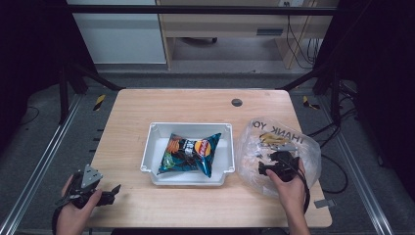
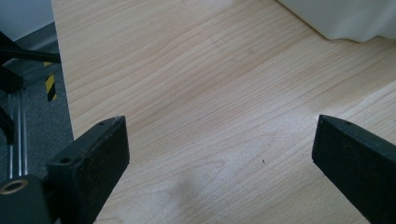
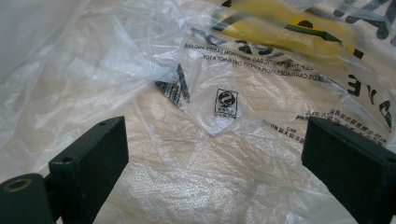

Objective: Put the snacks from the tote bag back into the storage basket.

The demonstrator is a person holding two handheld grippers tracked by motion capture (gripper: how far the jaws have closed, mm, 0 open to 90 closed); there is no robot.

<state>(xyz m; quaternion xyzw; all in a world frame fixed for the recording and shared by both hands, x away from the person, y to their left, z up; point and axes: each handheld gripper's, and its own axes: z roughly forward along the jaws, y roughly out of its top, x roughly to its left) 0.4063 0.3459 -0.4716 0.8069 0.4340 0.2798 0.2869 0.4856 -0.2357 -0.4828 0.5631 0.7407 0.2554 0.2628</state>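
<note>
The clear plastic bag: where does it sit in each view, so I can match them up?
High view: clear plastic bag at right of the table, under the right hand-held gripper.
Right gripper view: it spreads behind both jaws.
Left gripper view: not in it.
Shared landmark: the wooden table.

The crumpled clear plastic bag (image 1: 278, 147) veils its yellow contents; its black lettering (image 3: 299, 65) is cut off by the right gripper view's edge.

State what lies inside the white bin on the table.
Inside the white bin lies one chip bag, blue with orange, tilted across the floor. Whatever is beneath the bag is covered and cannot be seen.
</note>
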